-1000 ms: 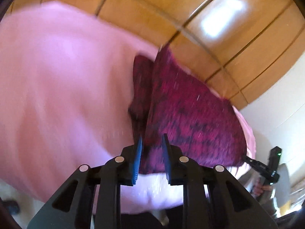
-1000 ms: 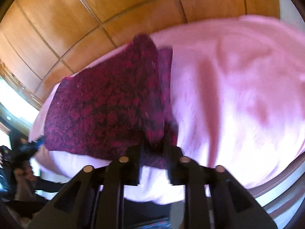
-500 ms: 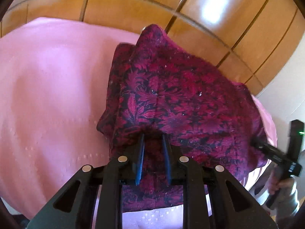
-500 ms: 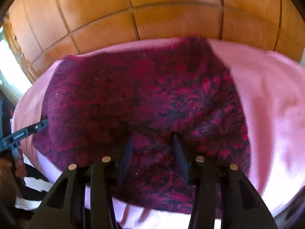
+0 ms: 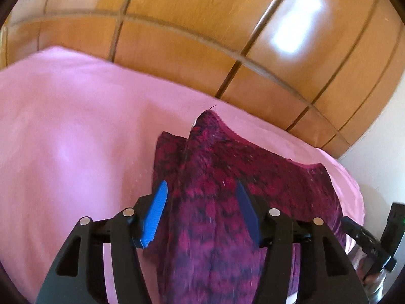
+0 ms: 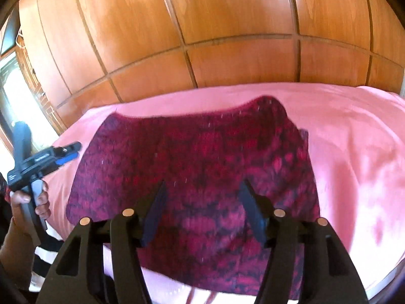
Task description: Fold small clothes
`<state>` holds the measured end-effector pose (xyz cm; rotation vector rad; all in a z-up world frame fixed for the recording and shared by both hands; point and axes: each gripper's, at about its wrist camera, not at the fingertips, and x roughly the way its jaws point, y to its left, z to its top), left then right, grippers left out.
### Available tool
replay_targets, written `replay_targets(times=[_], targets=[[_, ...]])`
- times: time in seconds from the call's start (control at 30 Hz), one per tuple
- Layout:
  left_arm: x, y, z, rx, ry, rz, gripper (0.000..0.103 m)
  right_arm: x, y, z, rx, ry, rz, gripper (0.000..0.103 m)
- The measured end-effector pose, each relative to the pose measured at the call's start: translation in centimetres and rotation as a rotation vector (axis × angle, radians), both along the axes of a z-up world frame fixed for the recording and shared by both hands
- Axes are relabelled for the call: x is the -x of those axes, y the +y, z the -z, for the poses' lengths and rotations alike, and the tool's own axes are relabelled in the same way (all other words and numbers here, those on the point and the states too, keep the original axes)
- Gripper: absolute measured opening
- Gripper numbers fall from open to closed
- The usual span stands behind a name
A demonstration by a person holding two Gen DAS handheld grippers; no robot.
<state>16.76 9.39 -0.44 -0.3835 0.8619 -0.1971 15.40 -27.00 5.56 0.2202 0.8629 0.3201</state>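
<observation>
A: What differs from a second ago?

B: Then both grippers pinched a raised fold of the dark red and black leaf-patterned knitted garment (image 6: 202, 157). Now it lies spread on the pale pink bedsheet (image 6: 354, 131), and both pairs of jaws are parted and opening.

A: Where is the cloth relative to the jaws?

B: In the left wrist view the left gripper (image 5: 202, 210) hangs over the garment (image 5: 217, 177); the cloth shows between and beyond its blue ribbed pads (image 5: 155, 215), which do not press on it. The right gripper (image 6: 202, 210) likewise stands released above the near part of the cloth, nothing clamped.

A: Which way does the garment run?

B: In the right wrist view its long axis goes left to right across the bed, the far edge towards the brown wooden panelled wall (image 6: 227, 25) and the near edge at the sheet's near border. A folded corner rises at the far right.

A: Anything else?

B: At the left edge of that view a hand (image 6: 30, 202) grips the left gripper's handle, off the cloth.
</observation>
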Motion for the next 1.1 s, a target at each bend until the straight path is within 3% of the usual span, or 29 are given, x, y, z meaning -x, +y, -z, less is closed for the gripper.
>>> replay_targets(times=[0.1, 0.17, 0.27, 0.33, 0.4, 0.43, 0.5, 0.63, 0.7, 0.73, 0.9, 1.1], targets=[[-2.8, 0.6, 1.0, 0.039, 0.043, -0.020, 0.052, -1.3, -0.3, -0.2, -0.006, -0.005, 0.036, 0.060], [-4.5, 0.5, 1.6, 0.053, 0.074, -0.016, 0.033, -2.8, -0.5, -0.2, 0.001, 0.000, 0.052, 0.061], [-5.7, -0.3, 1.7, 0.025, 0.082, -0.006, 0.014, -5.6, -0.7, 0.1, 0.026, 0.028, 0.063, 0.061], [-5.8, -0.4, 2.0, -0.007, 0.071, -0.034, 0.012, -7.3, -1.0, 0.7, 0.041, 0.054, 0.078, 0.060], [-6.0, 0.0, 3.2, -0.021, 0.088, -0.064, 0.012, -9.4, -1.6, 1.9, 0.086, 0.112, 0.102, 0.056], [-6.1, 0.3, 4.2, -0.015, 0.101, -0.077, 0.012, -10.4, -1.9, 2.9, 0.099, 0.142, 0.114, 0.046], [-6.6, 0.6, 5.2, -0.003, 0.105, -0.079, 0.012, -12.4, -2.8, 5.3, 0.094, 0.213, 0.136, 0.039], [-6.9, 0.4, 4.7, -0.029, 0.105, -0.082, 0.018, -13.3, -3.3, 6.8, 0.064, 0.196, 0.142, 0.039], [-5.9, 0.1, 3.2, -0.089, 0.064, -0.082, 0.027, -13.2, -3.3, 6.7, 0.066, 0.188, 0.138, 0.039], [-5.1, -0.2, 2.2, -0.143, 0.030, -0.103, 0.037, -13.1, -3.4, 6.6, 0.059, 0.185, 0.137, 0.039], [-0.7, -1.7, -1.1, -0.237, -0.107, -0.101, 0.038, -13.0, -3.7, 6.4, 0.052, 0.170, 0.133, 0.041], [3.5, -5.4, -1.7, -0.200, -0.164, 0.043, 0.038, -9.3, -4.2, 3.2, -0.015, 0.071, 0.135, 0.045]])
